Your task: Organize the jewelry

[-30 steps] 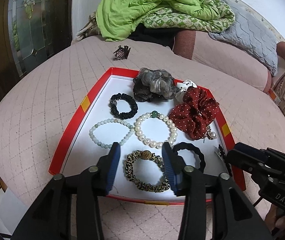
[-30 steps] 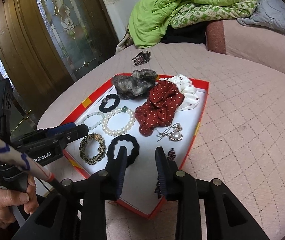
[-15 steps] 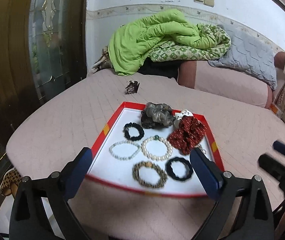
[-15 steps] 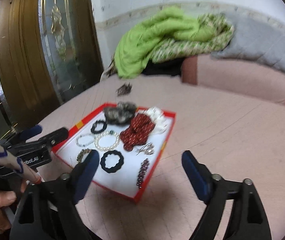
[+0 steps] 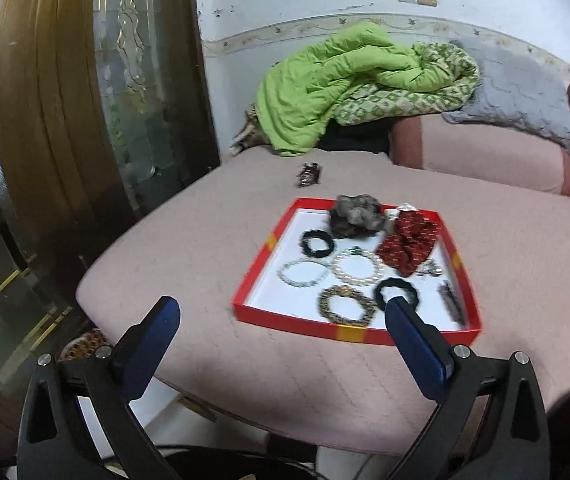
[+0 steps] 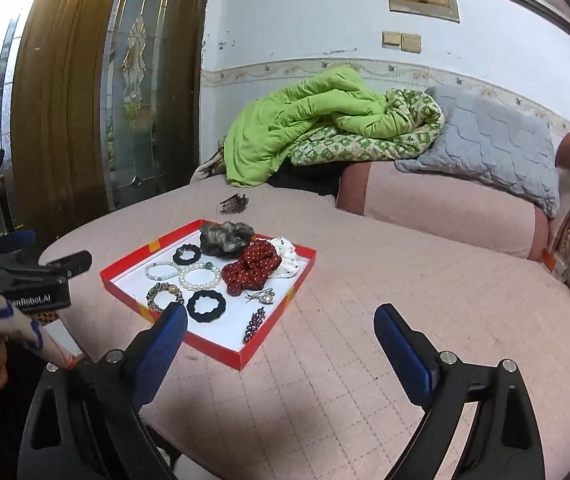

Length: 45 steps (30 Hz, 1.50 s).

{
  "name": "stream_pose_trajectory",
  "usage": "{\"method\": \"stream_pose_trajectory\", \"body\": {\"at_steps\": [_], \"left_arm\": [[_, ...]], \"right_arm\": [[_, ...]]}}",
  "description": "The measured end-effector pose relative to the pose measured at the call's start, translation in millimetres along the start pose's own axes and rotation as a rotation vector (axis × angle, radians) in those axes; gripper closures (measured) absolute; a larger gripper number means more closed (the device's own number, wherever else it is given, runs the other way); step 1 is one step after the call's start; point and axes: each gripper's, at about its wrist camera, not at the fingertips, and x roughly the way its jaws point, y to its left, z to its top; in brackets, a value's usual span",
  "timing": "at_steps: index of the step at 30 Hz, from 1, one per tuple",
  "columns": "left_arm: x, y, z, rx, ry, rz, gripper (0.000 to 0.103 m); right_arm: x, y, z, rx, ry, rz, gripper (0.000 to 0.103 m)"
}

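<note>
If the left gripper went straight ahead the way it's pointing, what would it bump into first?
Probably the red tray. The left gripper, jaws open, points toward its near edge, with only pink cushion between. Depth is hard to judge, so it might touch the cushion first.

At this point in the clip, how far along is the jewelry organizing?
Nearly done, it seems. Bracelets and scrunchies, such as the pearl bracelet and red dotted scrunchie, lie spread out in the red tray. Nothing is in hand: the left gripper and right gripper are off the tray, jaws wide open and empty. One dark hair clip lies outside the tray on the bed.
</note>
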Motion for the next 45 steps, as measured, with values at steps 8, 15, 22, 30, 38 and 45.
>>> {"method": "stream_pose_trajectory", "body": {"at_steps": [8, 15, 22, 30, 38, 45], "left_arm": [[8, -14, 0, 0.039, 0.01, -0.024, 0.001], [26, -11, -5, -0.018, 0.063, -0.017, 0.001], [35, -6, -6, -0.042, 0.091, -0.015, 0.001], [37, -7, -5, -0.07, 0.099, -0.027, 0.001], [36, -9, -6, -0.063, 0.094, -0.012, 0.001], [36, -8, -6, -0.061, 0.094, -0.011, 0.001]], "right_arm": [[9, -3, -2, 0.003, 0.031, 0.006, 0.006], [18, 0, -7, -0.004, 0.079, 0.007, 0.006], [27, 4, -9, -0.012, 0.11, 0.01, 0.006], [28, 3, -11, -0.005, 0.12, 0.011, 0.006], [28, -11, -13, 0.045, 0.126, 0.001, 0.006], [29, -24, -14, 0.104, 0.141, -0.015, 0.006]]}}
